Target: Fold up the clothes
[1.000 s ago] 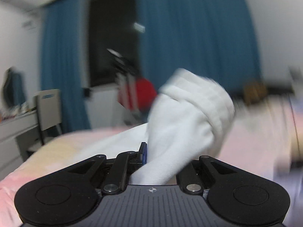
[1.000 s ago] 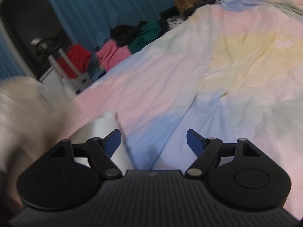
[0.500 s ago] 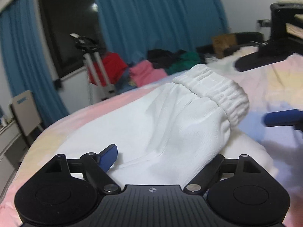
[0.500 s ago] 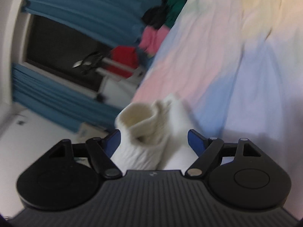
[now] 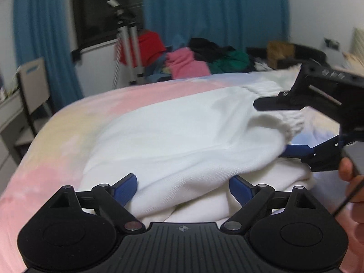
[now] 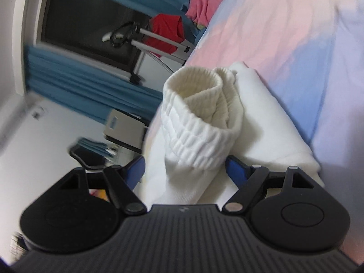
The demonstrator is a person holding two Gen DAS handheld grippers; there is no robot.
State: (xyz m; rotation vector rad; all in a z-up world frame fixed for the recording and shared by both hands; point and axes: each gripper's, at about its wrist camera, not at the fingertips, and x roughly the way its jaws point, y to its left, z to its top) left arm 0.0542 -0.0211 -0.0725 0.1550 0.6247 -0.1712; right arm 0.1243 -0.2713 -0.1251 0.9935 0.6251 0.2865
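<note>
Our left gripper (image 5: 183, 187) stood with its blue fingers spread wide on either side of a raised fold of the white garment (image 5: 182, 136), gripping nothing, and our right gripper (image 6: 185, 167) was likewise spread, its fingers flanking the ribbed cuff (image 6: 200, 116) without pinching it. The garment lay bunched on the pastel bedsheet (image 5: 68, 127), one sleeve draped across the body and the cuff standing up as an open tube at the end nearer the right gripper. We judged the cloth to be soft, light and thick, a knit that would sag and slide over itself when lifted, so a hold on loose fabric would likely drag only one layer. The ribbed cuff looked the firmest place to take hold, being doubled and elastic; the lower hem edge (image 6: 293, 157) beside it seemed a second fair hold. As for room, the sheet lay open to the right of the garment in the right wrist view, which we thought good ground for spreading and folding. The bed's edge fell away on the left in the left wrist view, toward a chair (image 5: 34, 84) and blue curtain (image 5: 213, 11), and a pile of clothes (image 5: 200, 59) sat beyond the far edge, well apart.
</note>
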